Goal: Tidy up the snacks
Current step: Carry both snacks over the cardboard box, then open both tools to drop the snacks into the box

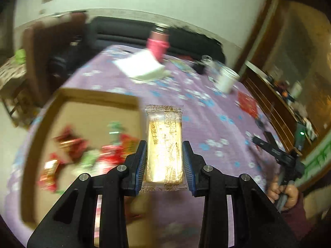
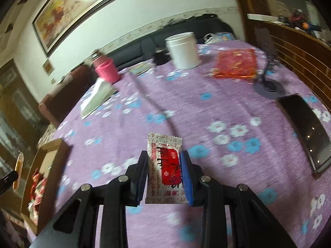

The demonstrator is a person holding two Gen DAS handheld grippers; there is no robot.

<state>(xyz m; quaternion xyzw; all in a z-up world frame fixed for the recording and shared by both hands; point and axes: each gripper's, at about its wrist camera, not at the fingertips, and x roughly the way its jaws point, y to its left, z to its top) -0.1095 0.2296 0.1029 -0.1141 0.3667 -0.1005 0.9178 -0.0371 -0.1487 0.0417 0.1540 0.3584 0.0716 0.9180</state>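
Note:
My left gripper (image 1: 164,161) is shut on a long golden snack bar in a clear wrapper (image 1: 164,144), held above the purple tablecloth just right of a cardboard box (image 1: 86,99). The box holds several red and green snack packets (image 1: 91,153). My right gripper (image 2: 164,177) is shut on a white and red snack packet (image 2: 163,169), held above the cloth to the right of the same box (image 2: 51,150). The right gripper also shows at the right edge of the left wrist view (image 1: 275,150), too far off to tell its jaws.
A purple flowered tablecloth (image 2: 186,103) covers the round table. On it stand a white jar (image 2: 184,49), a pink flask (image 2: 106,70), a white paper pack (image 1: 142,65), a red packet (image 2: 235,63), a phone (image 2: 306,132) and a small stand (image 2: 269,86). A dark sofa lies behind.

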